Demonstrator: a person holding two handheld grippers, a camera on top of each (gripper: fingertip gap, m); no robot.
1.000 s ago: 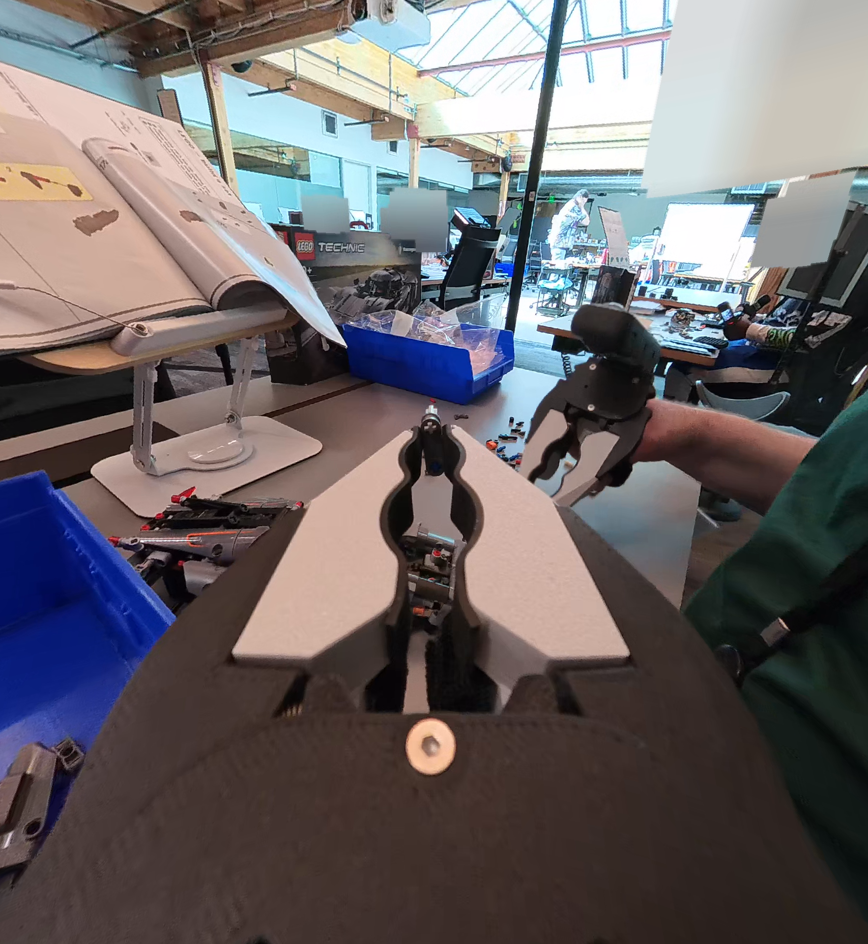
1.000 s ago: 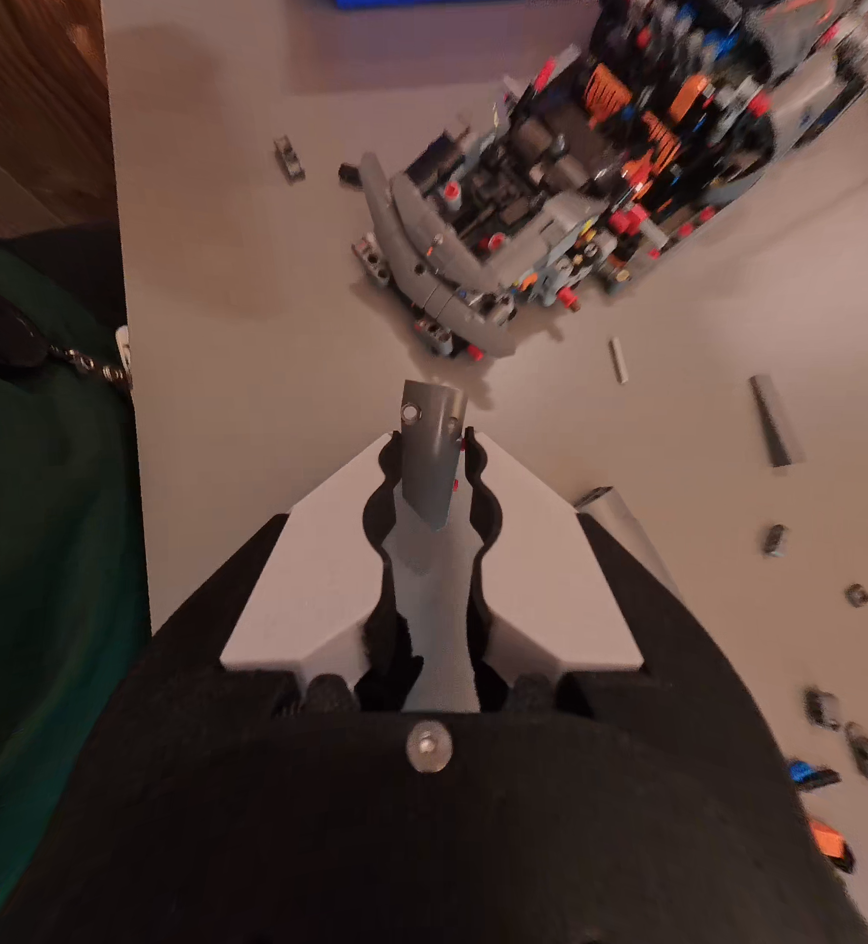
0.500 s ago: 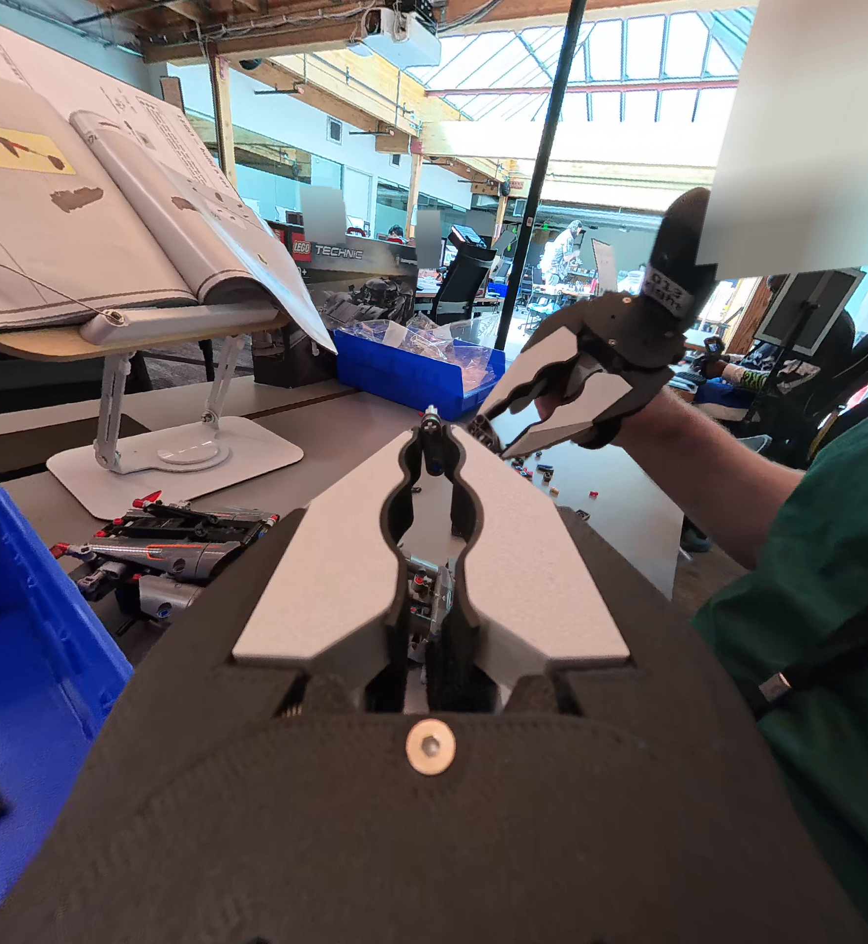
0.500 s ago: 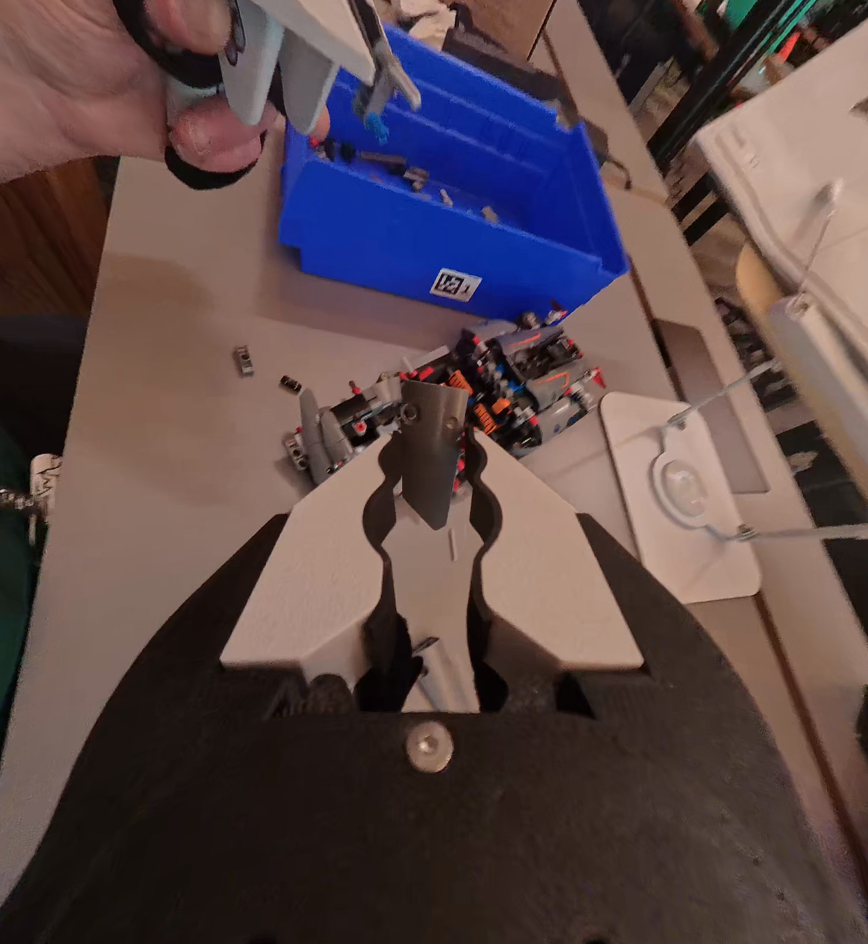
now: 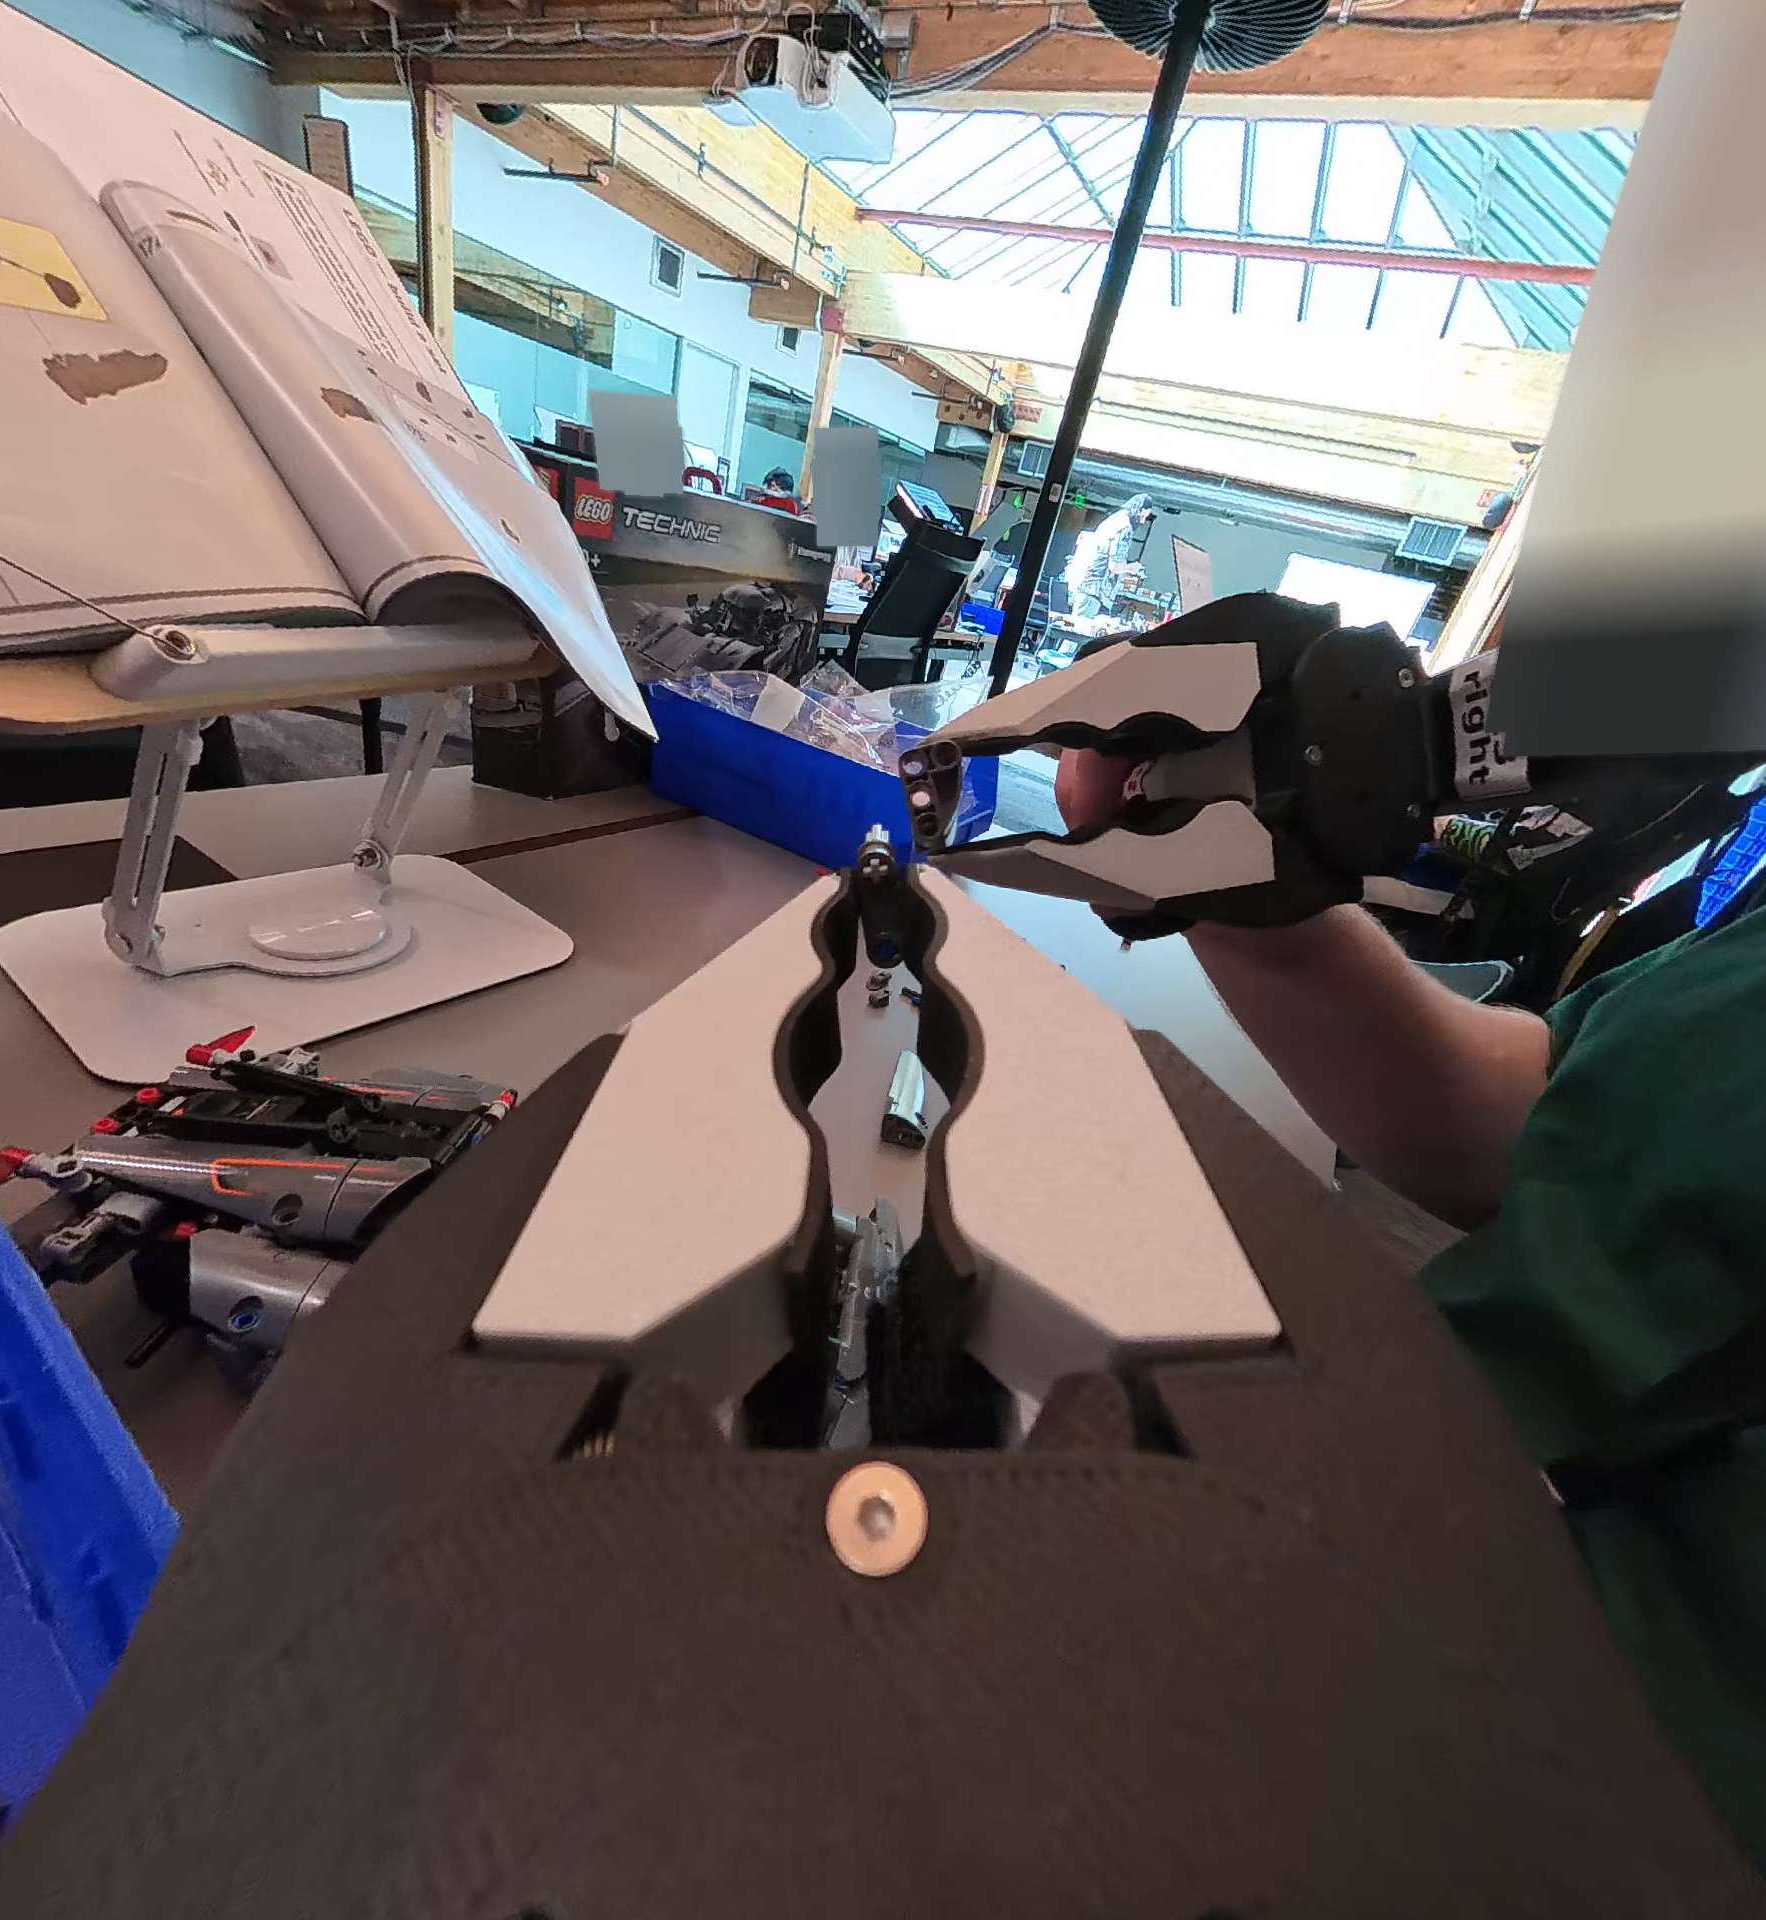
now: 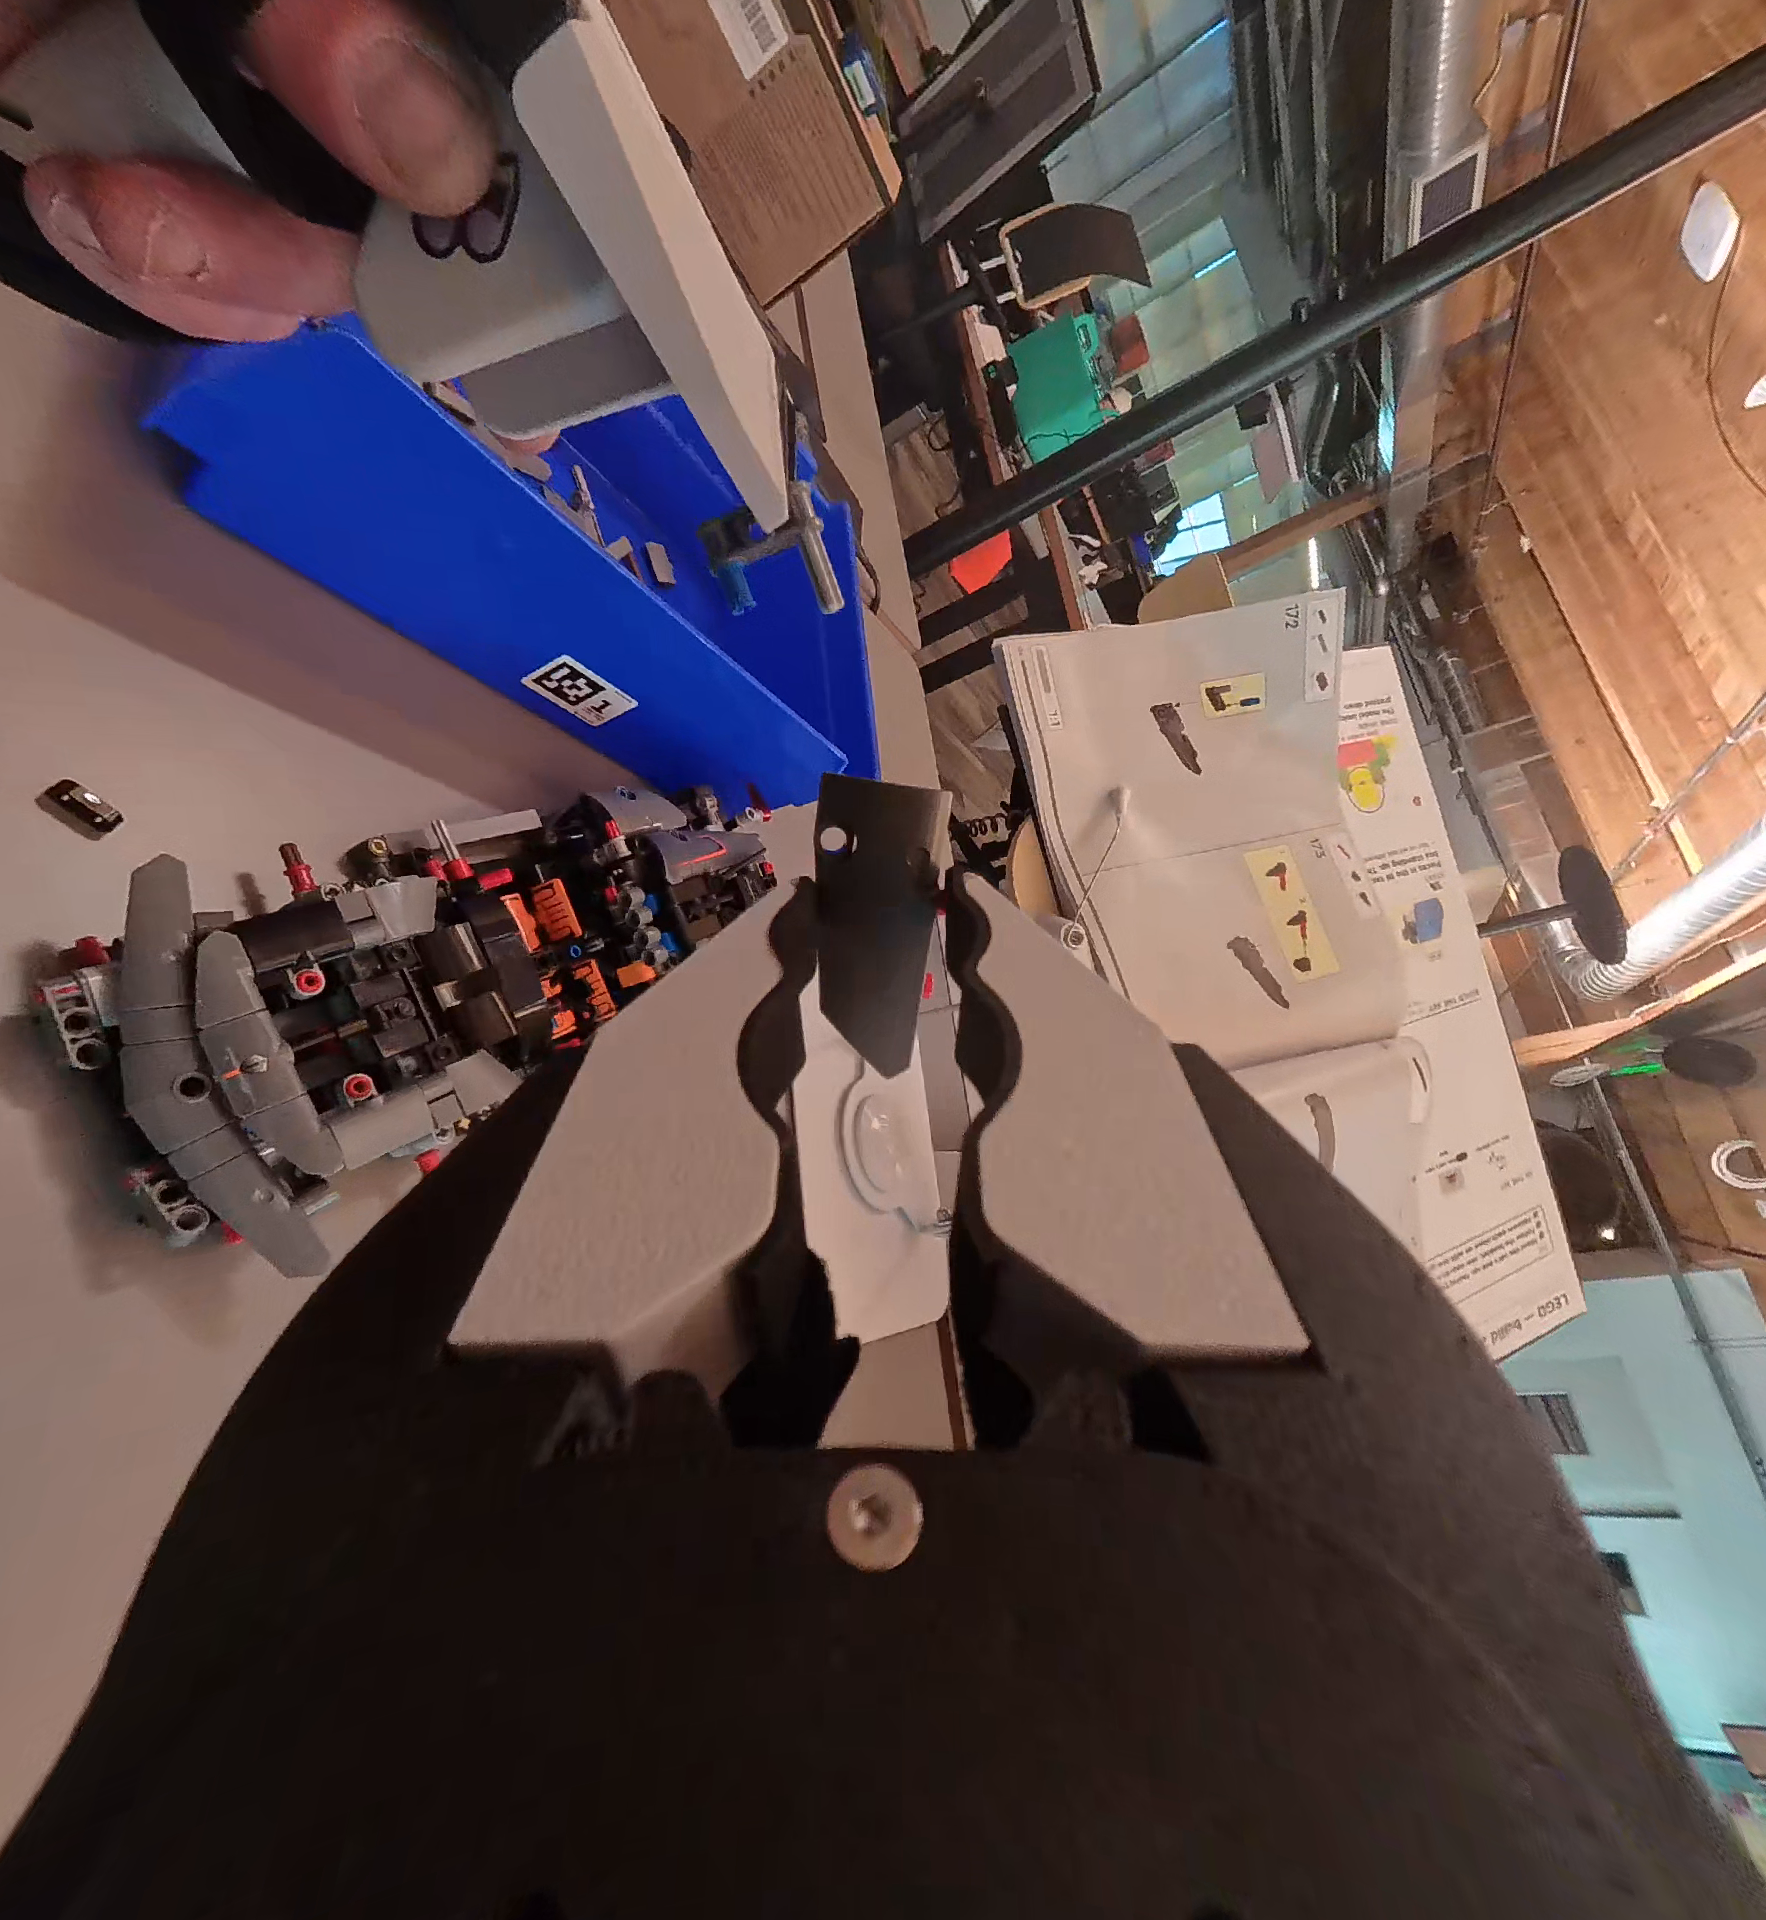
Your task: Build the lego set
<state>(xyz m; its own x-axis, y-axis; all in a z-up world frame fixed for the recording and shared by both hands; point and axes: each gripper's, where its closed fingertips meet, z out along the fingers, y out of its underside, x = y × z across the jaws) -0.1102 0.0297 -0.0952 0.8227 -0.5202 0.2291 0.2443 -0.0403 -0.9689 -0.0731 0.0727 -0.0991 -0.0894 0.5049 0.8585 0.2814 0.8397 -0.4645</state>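
Two grippers are raised over the grey table (image 5: 650, 862), each clamped on a part. Far left, a blue bin (image 5: 17, 1455) sits at the table's near edge. Beside it lies the partly built lego model (image 5: 266, 1153), grey and black with red pins and orange accents, resting on the table just in front of the white book stand (image 5: 276, 935), which holds the open instruction book (image 5: 183, 416). At centre, the left gripper (image 5: 877, 873) has its jaws drawn nearly together on a small dark pin piece (image 5: 875, 854) with a blue end; in the right wrist view this piece (image 6: 775, 551) sticks out sideways from the fingertips. Behind, a second blue bin (image 5: 754, 779) holds clear plastic bags. At right, the right gripper (image 5: 946, 795) is turned on its side and pinches a dark grey panel (image 6: 874, 925) with pin holes; its holed end (image 5: 929, 795) sits just above and right of the pin, close but apart. Small loose parts (image 5: 905, 1101) lie on the table below.
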